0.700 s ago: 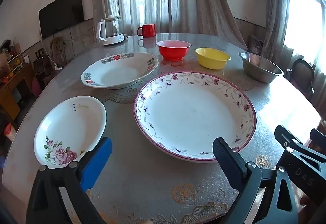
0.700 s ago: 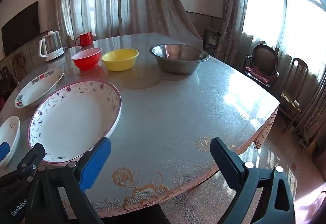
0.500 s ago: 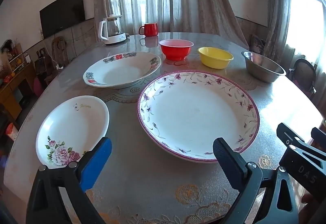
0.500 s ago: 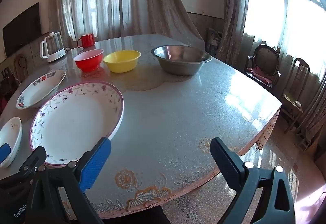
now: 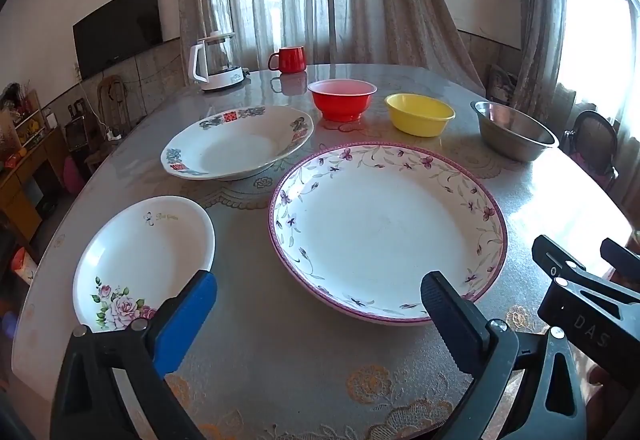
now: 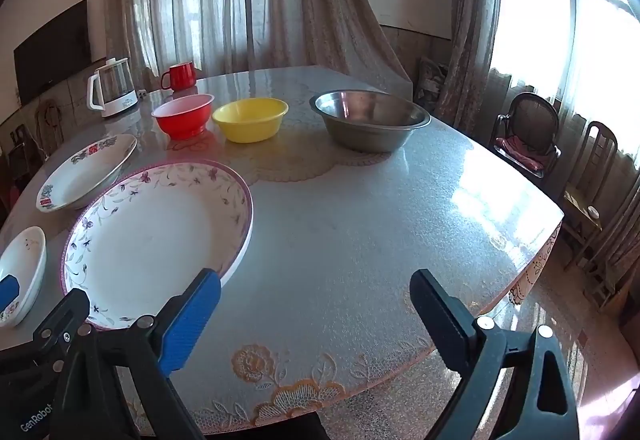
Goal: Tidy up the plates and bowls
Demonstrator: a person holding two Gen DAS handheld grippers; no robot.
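Plates [image 5: 386, 228] seen spread singly on table [image 5: 280, 360], left view: three unstacked, left gripper [image 5: 318, 304] wide open, empty. Right view: red bowl [image 6: 183, 116], yellow bowl [image 6: 250, 119], steel bowl [image 6: 370, 124] lined apart at far side; right gripper [image 6: 314, 300] open, empty. Nothing stacked yet.

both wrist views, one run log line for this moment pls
left gripper: open, empty | right gripper: open, empty | plates, bowls: unstacked on table
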